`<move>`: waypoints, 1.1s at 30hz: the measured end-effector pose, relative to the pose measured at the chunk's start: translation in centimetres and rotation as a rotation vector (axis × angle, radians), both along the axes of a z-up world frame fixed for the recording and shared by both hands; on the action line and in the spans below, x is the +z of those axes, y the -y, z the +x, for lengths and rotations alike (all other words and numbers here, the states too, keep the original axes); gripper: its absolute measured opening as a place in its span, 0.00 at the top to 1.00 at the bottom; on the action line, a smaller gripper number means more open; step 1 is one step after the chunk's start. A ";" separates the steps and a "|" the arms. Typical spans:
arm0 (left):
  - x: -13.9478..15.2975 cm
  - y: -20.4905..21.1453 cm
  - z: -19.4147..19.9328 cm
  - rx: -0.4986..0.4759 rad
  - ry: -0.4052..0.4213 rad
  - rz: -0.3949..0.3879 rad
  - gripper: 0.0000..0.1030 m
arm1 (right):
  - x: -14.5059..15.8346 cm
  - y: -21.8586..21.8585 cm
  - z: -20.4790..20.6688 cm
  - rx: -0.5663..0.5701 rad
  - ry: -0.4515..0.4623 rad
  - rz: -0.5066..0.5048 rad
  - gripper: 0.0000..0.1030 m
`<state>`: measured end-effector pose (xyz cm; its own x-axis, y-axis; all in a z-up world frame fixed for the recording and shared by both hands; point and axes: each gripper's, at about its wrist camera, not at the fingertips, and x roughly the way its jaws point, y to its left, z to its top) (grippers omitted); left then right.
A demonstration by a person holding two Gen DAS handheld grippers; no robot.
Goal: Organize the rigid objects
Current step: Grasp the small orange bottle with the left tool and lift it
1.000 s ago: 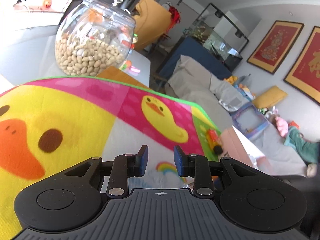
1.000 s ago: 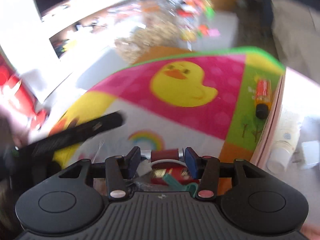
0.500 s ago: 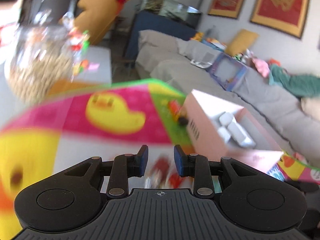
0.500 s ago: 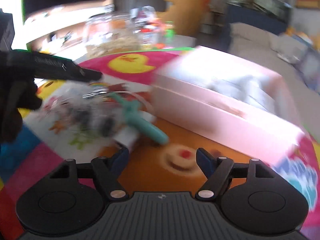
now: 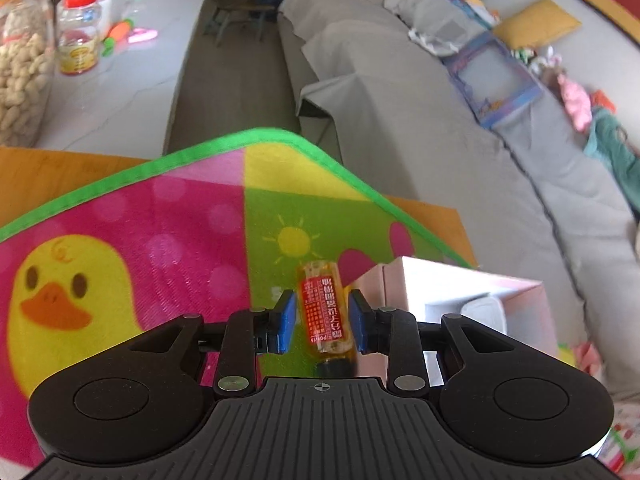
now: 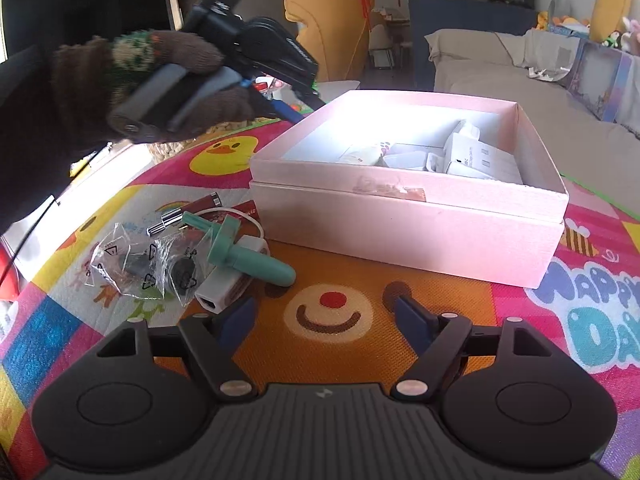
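A small amber bottle point(image 5: 325, 314) with a red printed label and a dark cap lies lengthwise between the blue pads of the left gripper point(image 5: 322, 319), cap end toward the camera. Just right of that gripper stands an open pink box point(image 6: 404, 216), which sits ahead of the right gripper point(image 6: 322, 320) and holds several white items. Ahead and left of the right gripper lie a teal plastic handle-shaped piece point(image 6: 244, 254), a white adapter point(image 6: 224, 284) under it, clear plastic bags point(image 6: 140, 266) with dark parts, and a silver-tipped tube point(image 6: 170, 220).
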<state>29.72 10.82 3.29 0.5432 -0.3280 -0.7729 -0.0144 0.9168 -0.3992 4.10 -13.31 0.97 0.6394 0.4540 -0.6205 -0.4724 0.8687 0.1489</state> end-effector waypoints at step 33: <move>-0.3 -2.3 -13.7 -0.045 0.235 0.202 0.69 | 0.1 -3.1 -0.1 0.066 -0.028 -0.129 0.00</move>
